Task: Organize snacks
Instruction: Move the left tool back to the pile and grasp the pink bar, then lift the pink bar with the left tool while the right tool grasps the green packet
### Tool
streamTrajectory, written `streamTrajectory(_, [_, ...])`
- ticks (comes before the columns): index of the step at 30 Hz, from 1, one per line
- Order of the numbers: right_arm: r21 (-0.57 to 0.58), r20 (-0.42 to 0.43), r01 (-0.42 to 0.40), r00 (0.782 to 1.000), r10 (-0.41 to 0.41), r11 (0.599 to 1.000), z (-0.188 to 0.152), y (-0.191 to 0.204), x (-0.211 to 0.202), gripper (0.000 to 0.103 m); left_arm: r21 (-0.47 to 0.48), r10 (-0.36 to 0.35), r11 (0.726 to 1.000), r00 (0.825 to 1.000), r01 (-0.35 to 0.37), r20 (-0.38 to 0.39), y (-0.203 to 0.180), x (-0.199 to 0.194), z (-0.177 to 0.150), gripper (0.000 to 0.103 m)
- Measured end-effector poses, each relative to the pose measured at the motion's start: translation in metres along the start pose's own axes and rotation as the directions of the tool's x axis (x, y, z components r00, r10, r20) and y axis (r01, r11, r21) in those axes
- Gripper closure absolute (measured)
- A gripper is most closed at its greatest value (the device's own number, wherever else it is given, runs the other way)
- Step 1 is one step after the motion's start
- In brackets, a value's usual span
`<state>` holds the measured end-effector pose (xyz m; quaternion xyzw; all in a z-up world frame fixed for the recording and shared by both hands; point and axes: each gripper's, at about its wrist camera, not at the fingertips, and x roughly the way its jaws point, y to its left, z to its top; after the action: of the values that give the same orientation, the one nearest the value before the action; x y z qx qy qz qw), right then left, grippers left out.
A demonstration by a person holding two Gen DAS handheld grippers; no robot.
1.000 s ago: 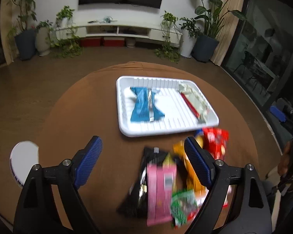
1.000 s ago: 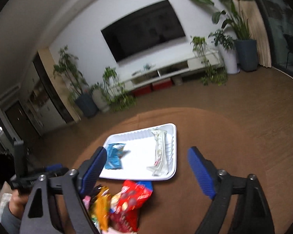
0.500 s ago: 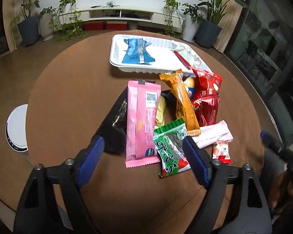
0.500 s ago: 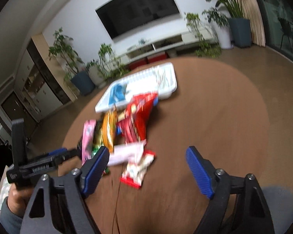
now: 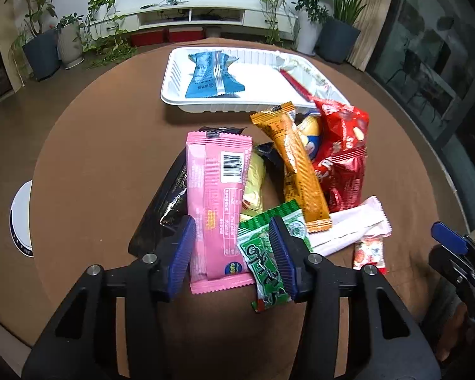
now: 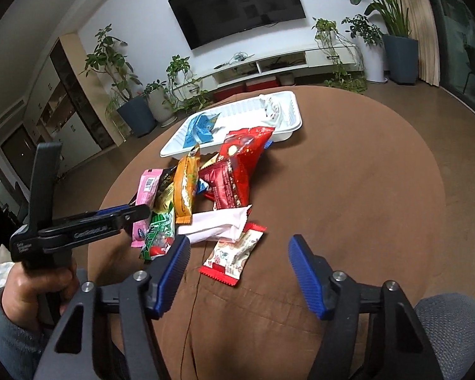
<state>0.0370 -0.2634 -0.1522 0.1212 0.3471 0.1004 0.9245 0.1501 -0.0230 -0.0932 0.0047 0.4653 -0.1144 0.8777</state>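
A pile of snack packets lies on the round brown table [image 5: 95, 145] in front of a white tray [image 5: 174, 95]. A blue packet [image 5: 212, 76] and a silver-and-red one [image 5: 300, 76] lie in the tray. My left gripper [image 5: 231, 253] is low over the near end of the pile. Its jaws are closing with the pink packet [image 5: 218, 196] between them, and the right pad rests over the green packet [image 5: 262, 253]; the pads do not press. My right gripper [image 6: 239, 269] is closing too, with a small red-and-white packet [image 6: 234, 253] between its jaws, untouched.
The pile also holds an orange packet [image 5: 297, 164], a red bag [image 5: 345, 158], a white packet [image 5: 348, 228] and a black one [image 5: 164, 202]. A white round object [image 5: 20, 218] stands on the floor at left. Potted plants and a low TV bench stand behind.
Both grippers came down and back from over the tray to the near end of the pile. Both pairs of jaws have narrowed, the left pair more.
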Motion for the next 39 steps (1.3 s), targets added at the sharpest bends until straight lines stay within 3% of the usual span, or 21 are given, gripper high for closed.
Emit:
streamTrajectory(10, [0.001,-0.016,0.001,1.0,-0.001,1.0,-0.002,-0.001,0.004,0.035,-0.005,-0.004,1.0,0.999,0.004,-0.046,0.005,0.024,0.012,0.057])
streamTrajectory(12, [-0.002,-0.017,0.001,1.0,-0.001,1.0,-0.002,0.0,0.004,0.036,-0.002,-0.007,1.0,0.999,0.007,-0.054,0.006,0.027,0.013,0.066])
streamTrajectory(17, [-0.007,-0.025,0.004,1.0,-0.004,1.0,-0.003,-0.001,0.006,0.036,-0.012,-0.031,0.999,0.997,0.03,-0.069,0.012,0.033,0.016,0.077])
streamTrajectory(27, [-0.023,-0.037,-0.001,0.999,0.0,1.0,-0.004,0.006,0.008,0.038,-0.025,-0.066,0.998,0.996,0.064,-0.055,0.017,0.031,0.015,0.085])
streamTrajectory(39, [-0.097,-0.071,-0.042,0.997,0.035,0.994,-0.004,0.032,0.022,0.039,-0.08,-0.147,0.986,0.989,0.147,-0.002,0.028,0.005,-0.005,0.086])
